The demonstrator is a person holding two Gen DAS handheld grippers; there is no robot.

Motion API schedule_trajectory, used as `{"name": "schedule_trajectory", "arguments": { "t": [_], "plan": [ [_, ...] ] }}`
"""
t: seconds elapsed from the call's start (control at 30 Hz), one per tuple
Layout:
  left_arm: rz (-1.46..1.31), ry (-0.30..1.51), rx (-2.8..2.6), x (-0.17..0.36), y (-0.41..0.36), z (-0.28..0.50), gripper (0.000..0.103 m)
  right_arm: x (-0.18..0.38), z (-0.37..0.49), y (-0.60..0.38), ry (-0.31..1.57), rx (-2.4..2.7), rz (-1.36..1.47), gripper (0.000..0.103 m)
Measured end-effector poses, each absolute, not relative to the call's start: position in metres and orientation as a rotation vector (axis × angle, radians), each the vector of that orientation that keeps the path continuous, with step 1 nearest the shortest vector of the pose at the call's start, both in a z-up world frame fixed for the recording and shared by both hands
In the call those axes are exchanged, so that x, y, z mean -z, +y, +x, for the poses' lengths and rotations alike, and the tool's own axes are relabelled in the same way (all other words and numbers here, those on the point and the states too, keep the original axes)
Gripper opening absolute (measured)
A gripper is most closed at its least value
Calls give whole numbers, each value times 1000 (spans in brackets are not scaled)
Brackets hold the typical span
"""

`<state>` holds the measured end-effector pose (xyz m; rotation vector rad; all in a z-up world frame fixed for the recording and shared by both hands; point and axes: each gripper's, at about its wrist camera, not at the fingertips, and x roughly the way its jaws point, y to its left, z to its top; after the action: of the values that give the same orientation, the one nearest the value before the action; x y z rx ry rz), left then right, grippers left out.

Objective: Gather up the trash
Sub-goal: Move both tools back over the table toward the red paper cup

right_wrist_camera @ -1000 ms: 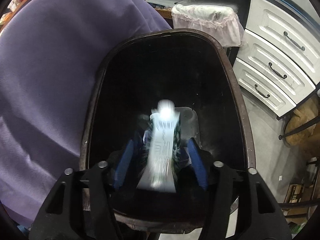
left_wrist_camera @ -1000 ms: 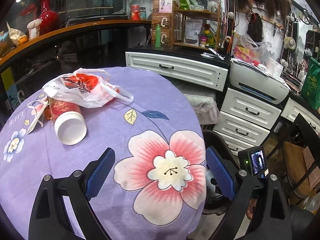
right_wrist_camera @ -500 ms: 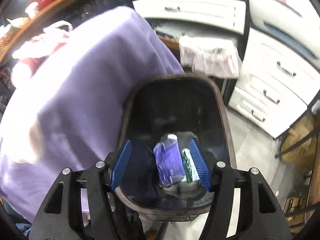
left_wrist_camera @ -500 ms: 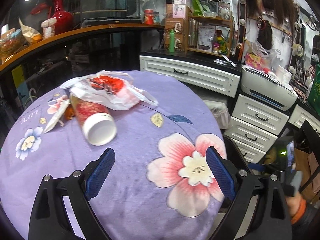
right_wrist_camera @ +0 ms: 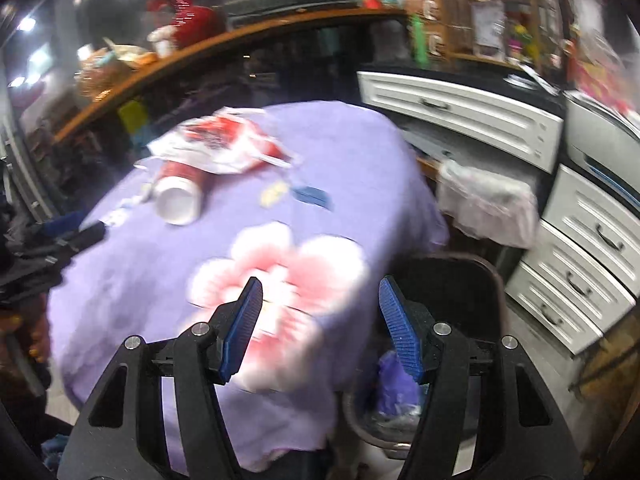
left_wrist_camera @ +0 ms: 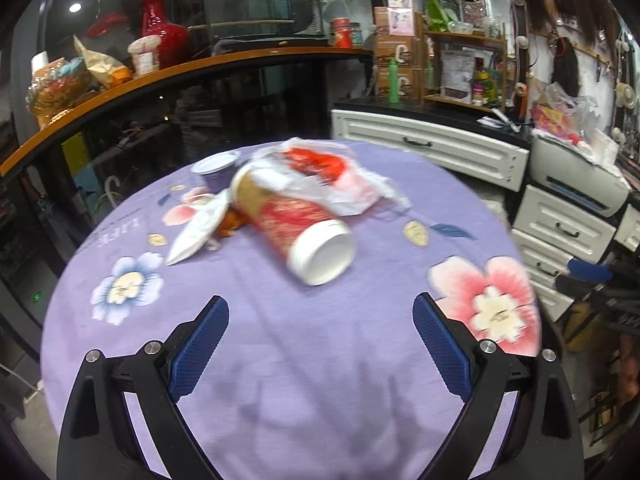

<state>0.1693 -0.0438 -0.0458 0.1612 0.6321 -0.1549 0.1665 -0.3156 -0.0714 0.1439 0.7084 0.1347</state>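
1. Left wrist view: we hold the left gripper (left_wrist_camera: pixel 320 344) released and empty above the near part of the purple flowered tabletop (left_wrist_camera: pixel 280 360), tilted down toward it. The trash lies well ahead on the far half: a red paper cup (left_wrist_camera: pixel 296 224) on its side with its white mouth facing us, a crumpled red-and-white plastic bag (left_wrist_camera: pixel 332 180) draped against its far end, a white wrapper (left_wrist_camera: pixel 196 232) to its left and a small purple cup (left_wrist_camera: pixel 216 170) behind
2. We judge the tipped cup the next pick; we should straddle its body across the width, not the open rim, and close gently so the paper does not crush
3. Right wrist view: the right gripper (right_wrist_camera: pixel 320 328) is also released with nothing between its pads, angled down over the tabletop edge. The dark bin (right_wrist_camera: pixel 472 280) stands just beside the tabletop at lower right, with purple trash (right_wrist_camera: pixel 390 384) already inside
4. We should keep the carry path to that bin clear of the cloth edge
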Motion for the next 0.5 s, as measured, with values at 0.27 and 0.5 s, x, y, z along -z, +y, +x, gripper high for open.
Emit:
{"name": "schedule_trajectory", "arguments": {
  "t": [0.27,0.5],
  "plan": [
    [145,671,46,54,21,178,92,54,192,-252,713,-271,70,61],
    [115,683,16,57,52,188,92,49,222,-199,722,-356,18,61]
  ]
}}
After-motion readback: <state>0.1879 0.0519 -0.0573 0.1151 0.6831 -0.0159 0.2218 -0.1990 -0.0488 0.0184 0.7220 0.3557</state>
